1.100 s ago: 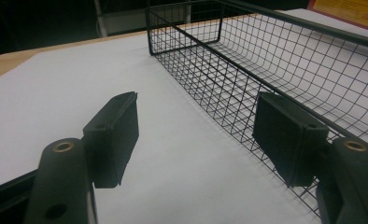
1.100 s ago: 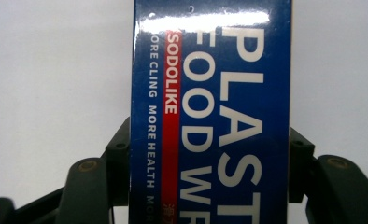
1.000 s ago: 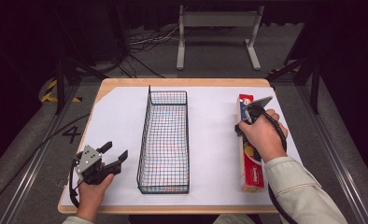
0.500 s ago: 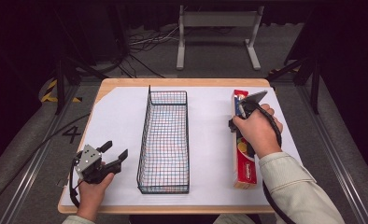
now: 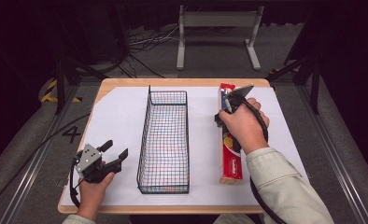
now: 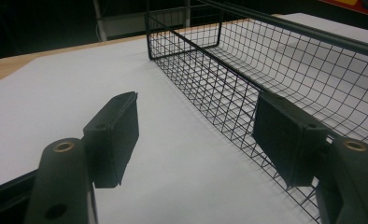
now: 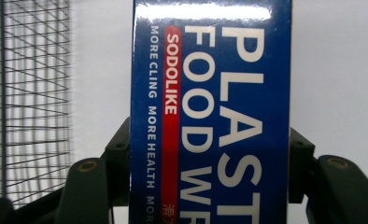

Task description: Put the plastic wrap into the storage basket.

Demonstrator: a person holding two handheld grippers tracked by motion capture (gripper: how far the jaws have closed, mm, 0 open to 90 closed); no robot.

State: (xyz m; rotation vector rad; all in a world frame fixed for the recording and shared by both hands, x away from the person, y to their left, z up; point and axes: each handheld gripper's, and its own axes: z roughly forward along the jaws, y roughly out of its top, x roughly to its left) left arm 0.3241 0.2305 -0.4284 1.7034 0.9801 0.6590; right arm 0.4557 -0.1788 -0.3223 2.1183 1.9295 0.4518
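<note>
The right hand-held gripper (image 5: 232, 103) pinches the box (image 5: 230, 154) of plastic food wrap across its width, near the box's far end. In the right gripper view the jaws press on both long sides of the box (image 7: 210, 116), whose blue face with white lettering and a red stripe runs straight up between them. From the high view the box points away from the person, its near end low by the desk's front edge and its far end under the right hand (image 5: 242, 127); whether that far end is off the paper cannot be told. The box lies to the right of the wire basket (image 5: 164, 140) and roughly parallel to it, with a strip of white paper between them.

The left hand-held gripper (image 5: 111, 154) is spread with nothing between its pads (image 6: 119, 135), low over the white paper, near the front left corner of the desk (image 5: 126, 83). The basket's (image 6: 285, 65) long side stands just beside its right jaw.
</note>
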